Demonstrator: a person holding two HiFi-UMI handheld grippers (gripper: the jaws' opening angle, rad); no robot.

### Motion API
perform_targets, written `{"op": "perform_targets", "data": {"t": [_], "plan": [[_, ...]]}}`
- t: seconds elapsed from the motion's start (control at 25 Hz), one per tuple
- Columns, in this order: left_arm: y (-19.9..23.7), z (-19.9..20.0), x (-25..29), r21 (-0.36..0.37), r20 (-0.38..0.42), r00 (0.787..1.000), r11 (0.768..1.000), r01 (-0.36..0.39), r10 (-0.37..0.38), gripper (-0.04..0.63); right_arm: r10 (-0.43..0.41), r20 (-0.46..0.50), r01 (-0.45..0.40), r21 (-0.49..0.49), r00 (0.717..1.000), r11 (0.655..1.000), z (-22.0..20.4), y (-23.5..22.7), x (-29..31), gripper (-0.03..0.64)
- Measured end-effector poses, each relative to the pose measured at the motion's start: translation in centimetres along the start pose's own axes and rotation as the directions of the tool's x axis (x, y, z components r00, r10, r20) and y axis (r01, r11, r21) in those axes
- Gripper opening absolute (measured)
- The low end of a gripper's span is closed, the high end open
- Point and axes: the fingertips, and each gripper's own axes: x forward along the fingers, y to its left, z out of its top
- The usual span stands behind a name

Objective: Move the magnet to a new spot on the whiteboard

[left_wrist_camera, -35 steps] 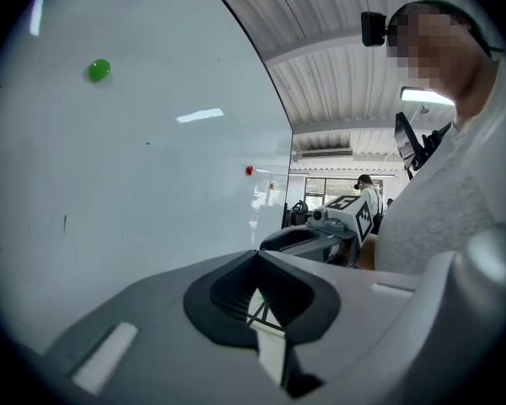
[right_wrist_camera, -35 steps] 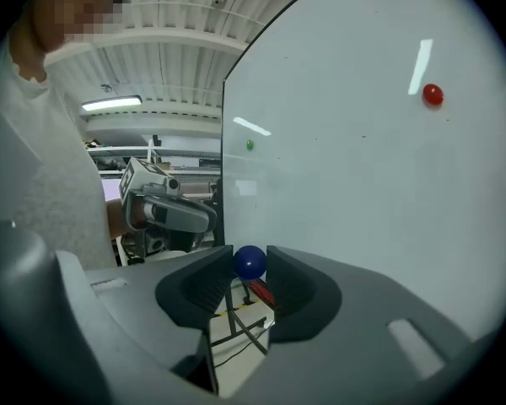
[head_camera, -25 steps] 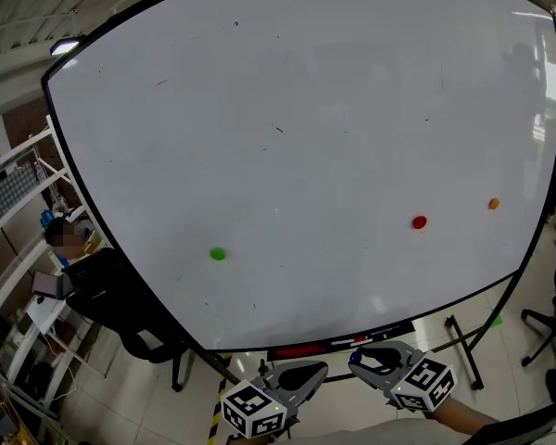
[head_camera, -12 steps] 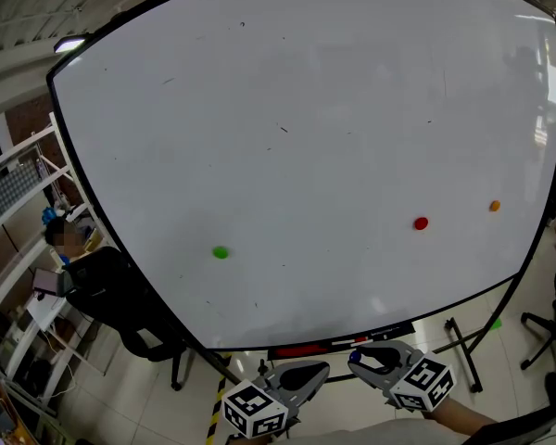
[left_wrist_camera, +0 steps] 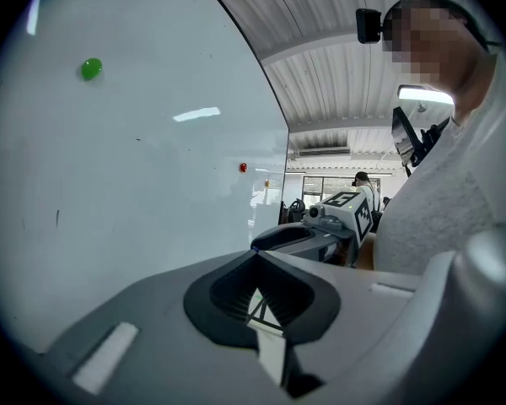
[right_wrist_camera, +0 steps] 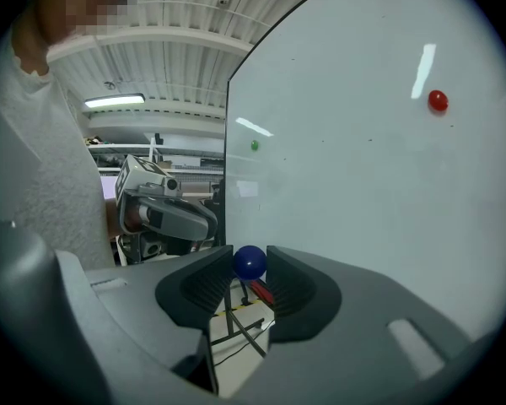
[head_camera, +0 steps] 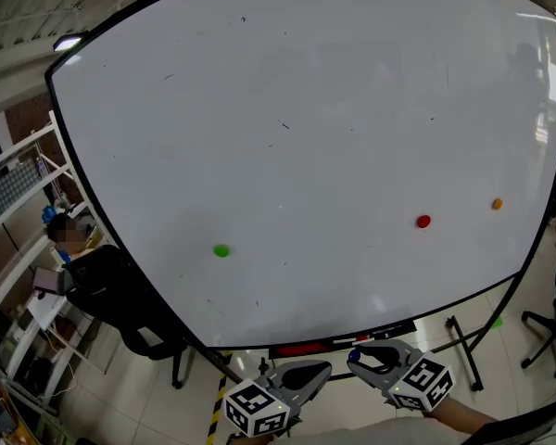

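The whiteboard (head_camera: 296, 137) fills the head view. On it sit a green magnet (head_camera: 221, 250) at lower left, a red magnet (head_camera: 423, 222) and an orange magnet (head_camera: 497, 205) at lower right. Both grippers hang below the board's bottom edge, close together. My right gripper (head_camera: 355, 359) is shut on a small blue ball magnet (right_wrist_camera: 250, 262), pinched between its jaw tips, off the board. My left gripper (head_camera: 322, 371) is shut with nothing in it; its tips meet (left_wrist_camera: 255, 255). The red magnet (right_wrist_camera: 438, 100) and the green magnet (right_wrist_camera: 254, 146) also show in the right gripper view.
The board's marker tray (head_camera: 338, 344) and stand legs (head_camera: 463, 346) lie just ahead of the grippers. A black office chair (head_camera: 120, 299) and white shelving (head_camera: 23, 239) stand at the left, with a seated person beside them. Another chair base (head_camera: 547, 327) is at the right.
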Motion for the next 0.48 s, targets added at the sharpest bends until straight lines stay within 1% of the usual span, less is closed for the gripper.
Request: {"op": "perform_targets", "data": {"t": [0.08, 0.16, 0.24, 0.28, 0.32, 0.36, 0.44, 0.48], "plan": [[0.0, 0.0, 0.0, 0.0, -0.001, 1.0, 1.0, 0.002, -0.002, -0.017, -0.021, 0.018, 0.021, -0.032, 1.0, 0.999, 0.7, -0.4, 0.0, 0.127], [0.0, -0.1, -0.1, -0.002, -0.005, 1.0, 1.0, 0.002, -0.002, -0.017, -0.056, 0.056, 0.06, -0.073, 0.997, 0.996, 2.2, -1.5, 0.0, 0.127], [0.2, -0.3, -0.2, -0.007, -0.009, 1.0, 1.0, 0.001, -0.001, -0.018, -0.101, 0.09, 0.113, -0.146, 0.991, 0.983, 4.4, -3.1, 0.1, 0.127], [0.2, -0.4, -0.2, -0.009, -0.011, 1.0, 1.0, 0.0, 0.0, -0.017, -0.126, 0.105, 0.145, -0.196, 0.986, 0.97, 5.7, -4.0, 0.2, 0.127], [0.2, -0.5, -0.2, -0.011, -0.014, 1.0, 1.0, 0.0, 0.0, -0.018, -0.152, 0.122, 0.179, -0.252, 0.981, 0.951, 7.1, -4.8, 0.3, 0.127], [0.2, -0.6, -0.3, -0.013, -0.016, 1.0, 1.0, 0.001, -0.001, -0.017, -0.177, 0.14, 0.213, -0.314, 0.974, 0.925, 8.5, -5.6, 0.5, 0.127], [0.2, -0.7, -0.3, -0.014, -0.021, 1.0, 1.0, 0.005, -0.005, -0.017, -0.23, 0.176, 0.285, -0.436, 0.957, 0.853, 11.2, -7.0, 1.1, 0.127], [0.1, -0.8, -0.4, -0.014, -0.024, 1.0, 1.0, 0.007, -0.008, -0.017, -0.256, 0.195, 0.32, -0.482, 0.947, 0.815, 12.5, -7.8, 1.4, 0.127]]}}
